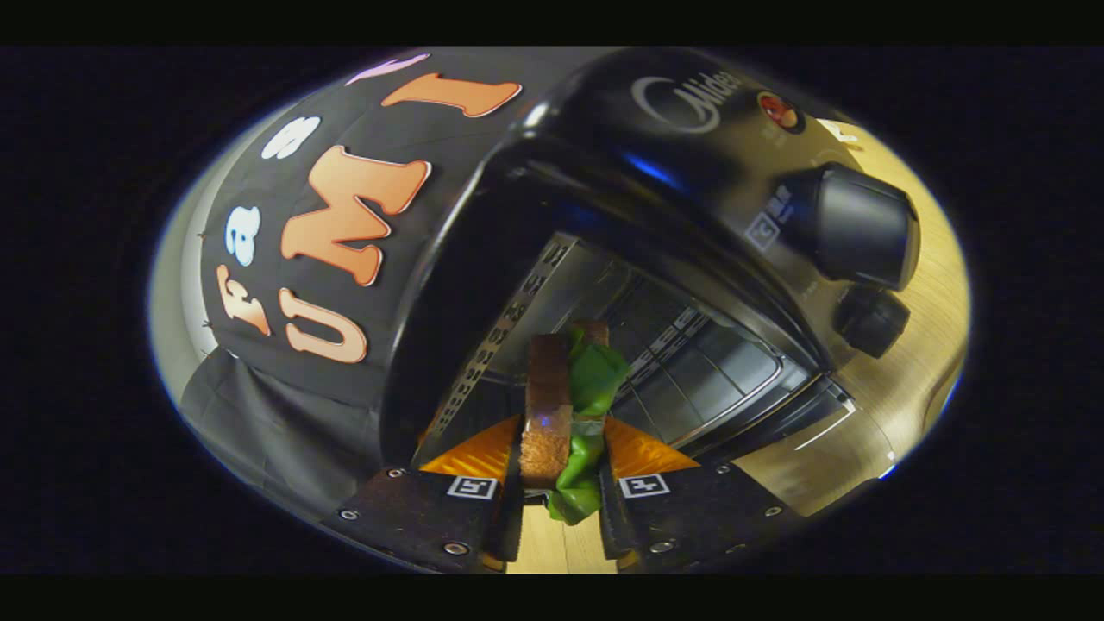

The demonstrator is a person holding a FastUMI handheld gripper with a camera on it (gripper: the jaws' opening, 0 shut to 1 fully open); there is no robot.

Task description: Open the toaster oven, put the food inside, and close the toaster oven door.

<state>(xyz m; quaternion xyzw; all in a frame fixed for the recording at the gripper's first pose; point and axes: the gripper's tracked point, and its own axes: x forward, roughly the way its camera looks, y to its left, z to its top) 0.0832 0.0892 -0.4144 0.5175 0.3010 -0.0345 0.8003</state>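
While the oven stands with its door open on the worktop, the gripper has both fingers pressed on the sandwich, held just before the cavity.

The food is a sandwich of brown toasted bread with green lettuce, held on edge between the fingers of the gripper, which press on it from both sides, its far end reaching toward the open mouth of the oven. The oven is a glossy black toaster oven standing on a wooden table, seen tilted, with a metal-lined cavity and a wire rack inside. Its door is open, and two black knobs sit on the front panel beside the cavity.
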